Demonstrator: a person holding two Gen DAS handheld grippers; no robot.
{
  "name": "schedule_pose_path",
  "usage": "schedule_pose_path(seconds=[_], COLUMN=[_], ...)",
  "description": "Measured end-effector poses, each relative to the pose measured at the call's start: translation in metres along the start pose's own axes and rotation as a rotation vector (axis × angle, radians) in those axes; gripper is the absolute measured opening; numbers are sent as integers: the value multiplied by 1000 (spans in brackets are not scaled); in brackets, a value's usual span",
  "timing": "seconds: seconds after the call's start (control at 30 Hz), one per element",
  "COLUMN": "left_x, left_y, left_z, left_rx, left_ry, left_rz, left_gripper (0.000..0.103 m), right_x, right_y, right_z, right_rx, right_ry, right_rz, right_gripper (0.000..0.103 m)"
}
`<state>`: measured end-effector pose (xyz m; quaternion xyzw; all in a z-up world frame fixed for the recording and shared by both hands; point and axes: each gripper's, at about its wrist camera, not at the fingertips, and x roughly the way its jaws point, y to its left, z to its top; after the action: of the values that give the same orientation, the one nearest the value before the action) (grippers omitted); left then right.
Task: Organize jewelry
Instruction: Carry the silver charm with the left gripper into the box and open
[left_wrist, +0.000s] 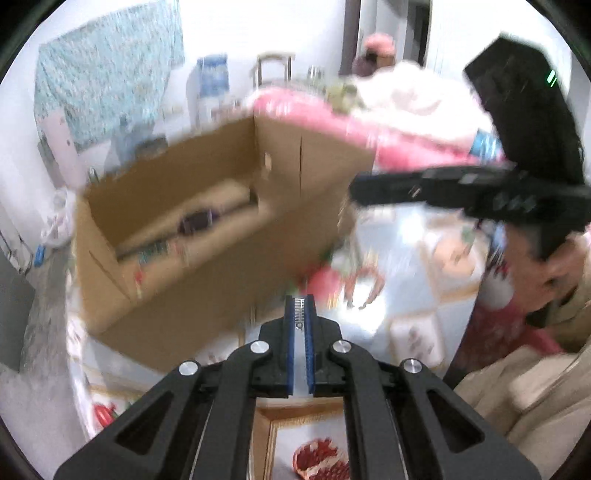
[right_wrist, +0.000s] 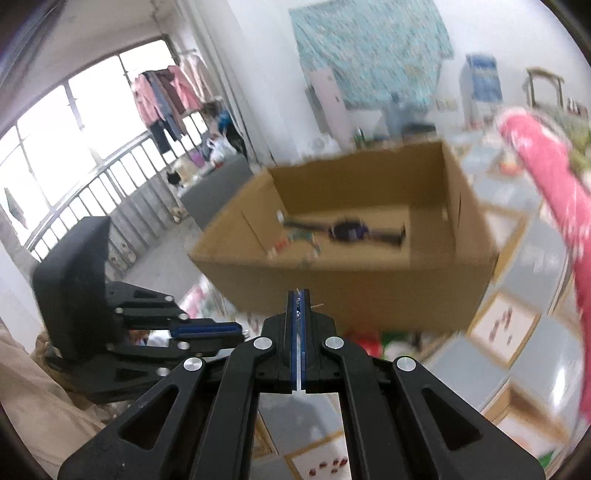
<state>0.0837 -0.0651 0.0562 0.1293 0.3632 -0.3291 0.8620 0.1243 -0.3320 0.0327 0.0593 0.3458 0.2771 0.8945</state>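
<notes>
An open cardboard box stands on the patterned tablecloth; it also shows in the right wrist view. Inside it lie a dark watch-like piece and small colourful jewelry bits, blurred. My left gripper is shut on a small silvery chain-like piece, in front of the box's near wall. My right gripper is shut with a thin pale thread or strip at its tips, just before the box. Each gripper shows in the other's view: the right one and the left one.
A pink and white bundle of cloth lies right of the box. The tablecloth has fruit-print tiles. A grey sofa, balcony rail and hanging clothes are at the left. The person's beige sleeve is at right.
</notes>
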Motion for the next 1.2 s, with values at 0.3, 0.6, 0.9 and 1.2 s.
schedule_pose_path(seconds=[0.3, 0.6, 0.9, 1.2], left_x=[8, 80, 89, 79], left_y=[56, 113, 126, 123], left_z=[55, 60, 55, 56], left_rx=[-143, -366, -453, -450], left_ry=[-84, 81, 106, 74], left_rz=[41, -40, -64, -44], left_gripper=[4, 5, 8, 11], right_x=[30, 103, 90, 44], right_y=[-27, -75, -91, -99], right_z=[60, 78, 80, 73], right_rx=[-21, 110, 169, 211], right_ry=[-4, 213, 178, 77], right_rz=[14, 12, -13, -46], right_gripper=[0, 3, 13, 27])
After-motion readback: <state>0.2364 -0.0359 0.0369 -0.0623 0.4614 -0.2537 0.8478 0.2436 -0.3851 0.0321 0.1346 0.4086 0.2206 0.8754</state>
